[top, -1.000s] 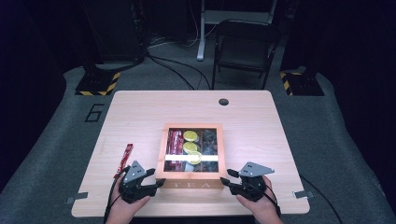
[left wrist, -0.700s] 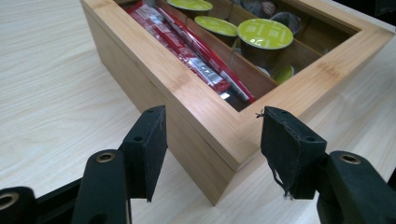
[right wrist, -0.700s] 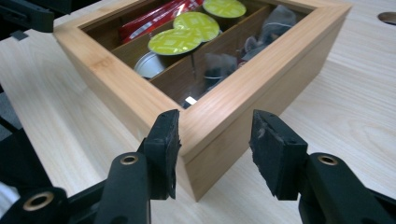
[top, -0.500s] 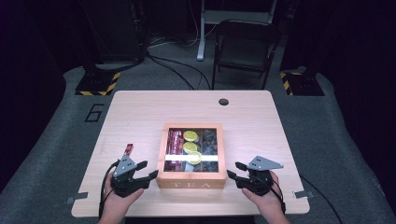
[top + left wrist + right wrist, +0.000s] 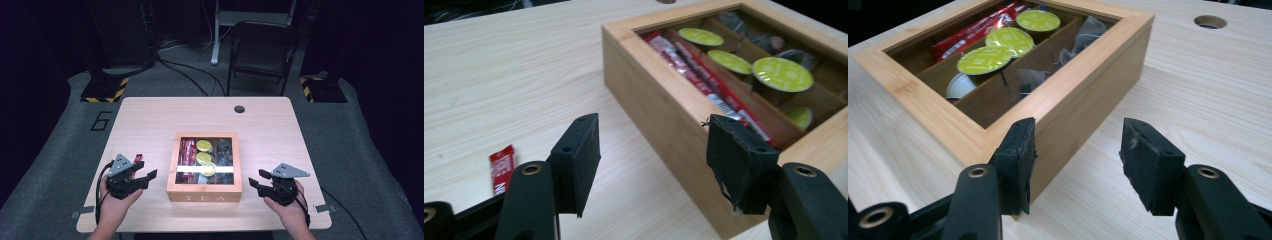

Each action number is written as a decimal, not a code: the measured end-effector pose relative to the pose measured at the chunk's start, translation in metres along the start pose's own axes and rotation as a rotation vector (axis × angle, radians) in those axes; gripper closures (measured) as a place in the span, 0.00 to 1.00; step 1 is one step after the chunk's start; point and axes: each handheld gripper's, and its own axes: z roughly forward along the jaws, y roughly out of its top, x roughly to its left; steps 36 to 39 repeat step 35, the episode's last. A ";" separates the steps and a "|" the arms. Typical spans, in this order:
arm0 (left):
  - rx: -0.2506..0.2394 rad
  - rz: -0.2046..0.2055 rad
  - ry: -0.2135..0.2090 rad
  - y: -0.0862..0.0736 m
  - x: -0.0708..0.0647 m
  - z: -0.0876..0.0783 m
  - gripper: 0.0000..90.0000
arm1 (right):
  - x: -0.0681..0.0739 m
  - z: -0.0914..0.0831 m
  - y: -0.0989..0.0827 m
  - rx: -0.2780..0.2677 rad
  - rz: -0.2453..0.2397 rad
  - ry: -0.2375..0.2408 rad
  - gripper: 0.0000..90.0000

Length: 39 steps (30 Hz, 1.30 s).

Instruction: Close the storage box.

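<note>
— What can you read from where you stand?

— On the front wall of my wooden box [image 5: 204, 197], the side facing me, the letters "TEA" are cut into the wood. That is the clearest word I have.

— Anything else?

— A big "6" [image 5: 101, 120] is marked in dark on the grey floor mat, just off the table's far left corner.

— And the packets?

— The red sachet [image 5: 501, 169] lying on the table by my left tongs has white print on it, but it is too small and blurred for me to read. Same with the red sachets inside the box [image 5: 696, 65]. The green capsule lids [image 5: 984, 59] carry a faint pattern, no legible letters.
</note>
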 end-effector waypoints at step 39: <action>0.067 -0.144 0.141 -0.035 0.048 0.008 0.42 | -0.010 0.006 -0.015 0.045 0.008 -0.020 0.52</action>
